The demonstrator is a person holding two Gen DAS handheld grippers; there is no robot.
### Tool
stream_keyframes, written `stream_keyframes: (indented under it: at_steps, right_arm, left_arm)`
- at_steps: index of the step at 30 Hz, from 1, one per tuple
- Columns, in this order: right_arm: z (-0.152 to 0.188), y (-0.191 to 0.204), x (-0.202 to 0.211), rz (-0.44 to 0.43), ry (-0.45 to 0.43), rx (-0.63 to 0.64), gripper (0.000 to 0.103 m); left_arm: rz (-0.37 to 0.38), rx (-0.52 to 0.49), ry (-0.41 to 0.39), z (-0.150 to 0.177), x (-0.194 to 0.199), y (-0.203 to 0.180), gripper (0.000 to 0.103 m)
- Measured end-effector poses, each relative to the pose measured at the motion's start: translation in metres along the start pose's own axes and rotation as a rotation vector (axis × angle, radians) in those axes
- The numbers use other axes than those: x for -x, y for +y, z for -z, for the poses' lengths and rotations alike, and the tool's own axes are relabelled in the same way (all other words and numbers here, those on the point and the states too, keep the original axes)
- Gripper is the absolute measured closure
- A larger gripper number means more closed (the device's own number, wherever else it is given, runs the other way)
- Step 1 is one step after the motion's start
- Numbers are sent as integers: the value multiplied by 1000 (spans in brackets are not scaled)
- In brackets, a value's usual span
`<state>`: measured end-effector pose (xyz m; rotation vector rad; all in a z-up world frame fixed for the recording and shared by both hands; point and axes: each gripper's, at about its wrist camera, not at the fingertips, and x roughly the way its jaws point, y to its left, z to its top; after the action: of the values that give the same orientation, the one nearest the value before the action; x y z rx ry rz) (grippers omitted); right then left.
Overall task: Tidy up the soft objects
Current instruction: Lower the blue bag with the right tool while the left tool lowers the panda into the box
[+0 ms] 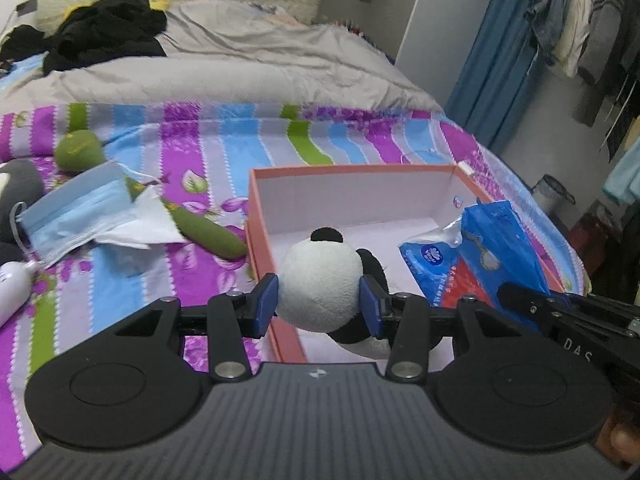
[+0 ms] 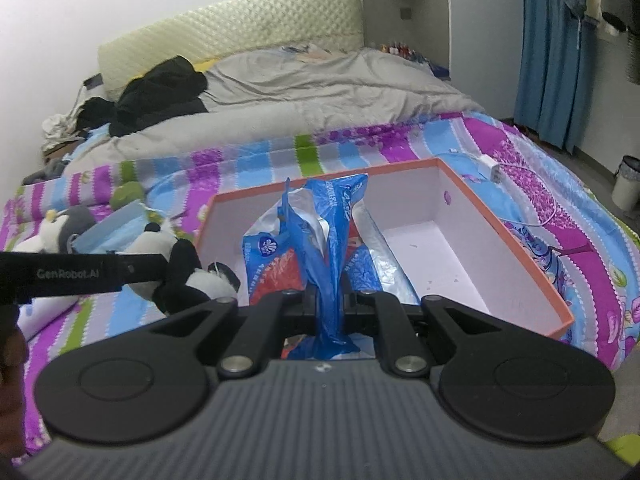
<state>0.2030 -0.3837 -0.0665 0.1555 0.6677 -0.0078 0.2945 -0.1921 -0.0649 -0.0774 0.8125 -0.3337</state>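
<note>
My left gripper (image 1: 318, 300) is shut on a panda plush (image 1: 320, 280), its blue pads pressing both sides of the white head, held over the near left corner of an open orange box (image 1: 348, 170). My right gripper (image 2: 330, 300) is shut on the blue plastic wrapper of a tissue pack (image 2: 320, 240), held over the box's (image 2: 500, 220) near left part. The pack also shows in the left wrist view (image 1: 480, 256), with the right gripper's arm beside it. The panda shows in the right wrist view (image 2: 188, 276), at the box's left edge.
On the striped bedsheet left of the box lie a blue face mask (image 1: 76, 212), a white tissue (image 1: 148, 220), a green plush toy (image 1: 208, 232), a grey penguin plush (image 2: 68, 228) and a white bottle (image 1: 12, 288). A grey duvet (image 1: 240, 64) and black clothes (image 1: 108, 28) lie farther back.
</note>
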Motion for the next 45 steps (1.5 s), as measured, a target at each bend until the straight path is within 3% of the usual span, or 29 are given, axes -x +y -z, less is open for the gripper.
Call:
stream_keyframes:
  at_steps: [10, 18, 20, 21, 23, 30, 45]
  right_arm:
    - [-4, -30, -66, 23, 95, -41, 91]
    - [1, -50, -98, 31, 156, -85, 89]
    - [1, -51, -100, 33, 164, -85, 79]
    - [1, -51, -101, 39, 171, -80, 65]
    - [1, -51, -100, 58, 172, -85, 53]
    - [-1, -49, -76, 21, 126, -86, 54]
    - [7, -13, 12, -63, 24, -39, 54]
  left_arm:
    - [18, -29, 124, -20, -82, -11, 52]
    - [11, -49, 165, -20, -107, -15, 51]
    - [2, -48, 168, -19, -107, -16, 38]
    - [2, -50, 164, -19, -105, -17, 36]
    - [-7, -56, 151, -19, -100, -19, 36]
    - [-4, -59, 92, -17, -64, -23, 36]
    - [-16, -61, -61, 13, 56, -21, 36]
